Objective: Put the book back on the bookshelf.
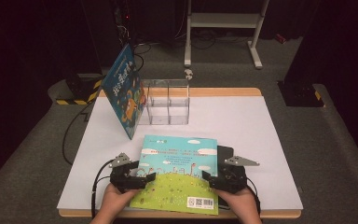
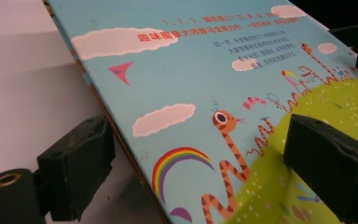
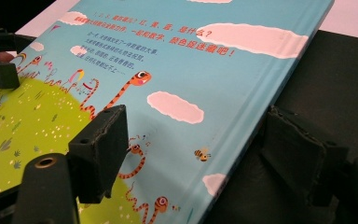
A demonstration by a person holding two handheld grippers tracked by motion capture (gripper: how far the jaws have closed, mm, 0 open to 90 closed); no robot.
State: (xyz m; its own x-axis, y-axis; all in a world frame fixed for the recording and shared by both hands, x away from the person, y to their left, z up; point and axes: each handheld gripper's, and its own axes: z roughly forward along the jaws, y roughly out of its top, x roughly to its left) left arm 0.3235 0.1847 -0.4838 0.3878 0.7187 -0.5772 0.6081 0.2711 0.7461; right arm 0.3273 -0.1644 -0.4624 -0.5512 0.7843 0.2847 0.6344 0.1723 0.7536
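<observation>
High view: left gripper and right gripper, jaws spread and straddling opposite side edges of picture book, pads not pressing. Book flat on table's near edge between them; clear organizer and leaning book beyond.

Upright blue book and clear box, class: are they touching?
Touching. The high view shows the blue book tilted, its cover leaning against the left wall of the clear box.
</observation>
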